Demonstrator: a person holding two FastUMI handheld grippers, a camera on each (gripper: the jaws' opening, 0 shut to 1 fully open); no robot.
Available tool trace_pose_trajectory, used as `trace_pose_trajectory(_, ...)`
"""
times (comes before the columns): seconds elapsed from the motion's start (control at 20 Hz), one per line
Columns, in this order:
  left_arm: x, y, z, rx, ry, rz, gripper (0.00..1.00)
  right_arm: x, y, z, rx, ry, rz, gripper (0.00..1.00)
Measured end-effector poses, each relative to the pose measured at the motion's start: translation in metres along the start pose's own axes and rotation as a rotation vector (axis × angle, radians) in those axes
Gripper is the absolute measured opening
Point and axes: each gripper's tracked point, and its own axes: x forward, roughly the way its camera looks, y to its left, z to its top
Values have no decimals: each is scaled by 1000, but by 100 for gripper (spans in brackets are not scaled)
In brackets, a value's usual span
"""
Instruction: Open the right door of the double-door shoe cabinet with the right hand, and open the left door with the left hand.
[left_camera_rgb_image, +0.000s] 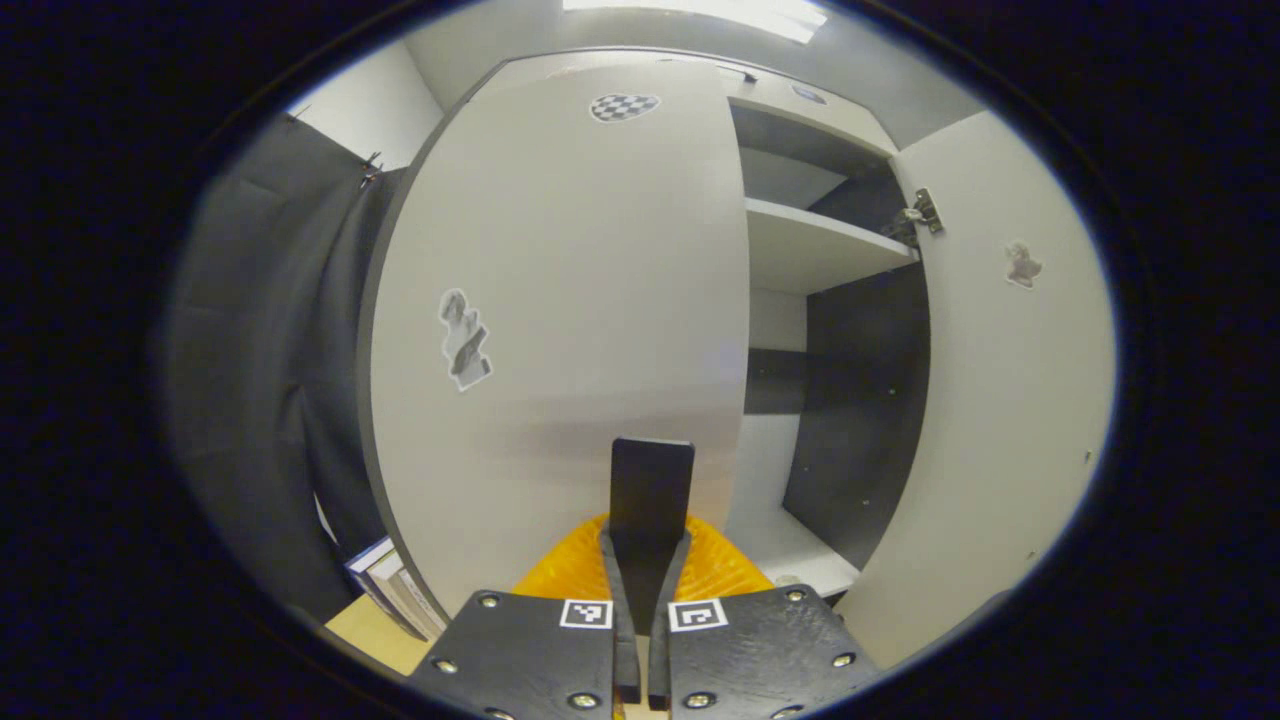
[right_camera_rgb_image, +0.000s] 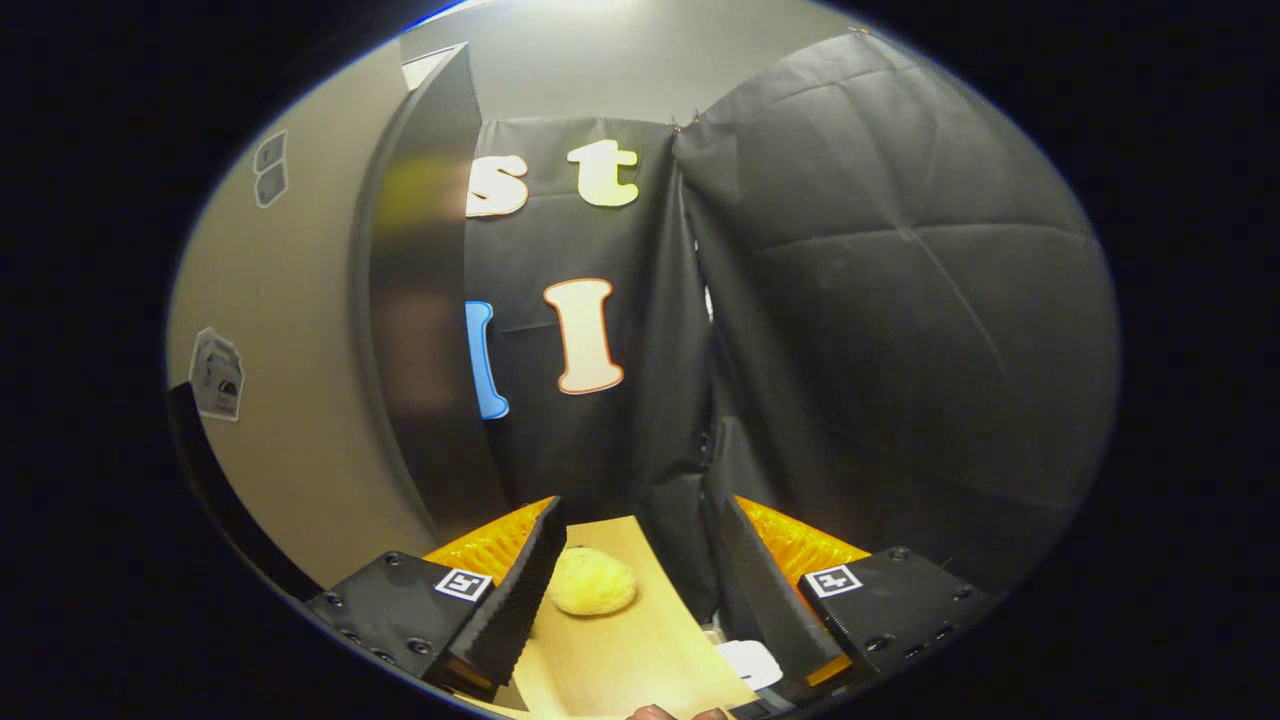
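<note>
In the left gripper view, the left claw (left_camera_rgb_image: 650, 480) points straight at the left door (left_camera_rgb_image: 560, 330) of the shoe cabinet, its fingers pressed together with nothing between them, tips close to the door's lower face near its free edge. That door is closed or nearly so. The right door (left_camera_rgb_image: 1010, 400) stands swung open, baring a white shelf (left_camera_rgb_image: 815, 250) and dark inner walls.

In the right gripper view, the right claw (right_camera_rgb_image: 640, 560) is spread wide and empty, held level over a tan surface (right_camera_rgb_image: 620, 660) where a yellow fuzzy object (right_camera_rgb_image: 592, 583) lies. The right door's pale panel and dark edge rise at its left.
</note>
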Motion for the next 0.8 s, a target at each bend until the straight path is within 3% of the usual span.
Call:
trace_pose_trajectory(0.05,-2,2,0,5,-5,-10,6,-10,-1,0,5,-2,-17,100)
trace_pose_trajectory(0.1,-3,3,-1,5,-7,-15,6,-20,0,0,16,-5,-28,92)
trace_pose_trajectory(0.2,-6,5,0,2,-4,-29,6,-40,6,0,44,-14,-41,97)
trace_pose_trajectory(0.45,-19,10,1,-10,-29,-82,6,-89,14,-8,82,-34,-88,95)
trace_pose_trajectory(0.8,-36,21,5,-6,-59,-124,6,-137,46,-20,90,-63,-81,98)
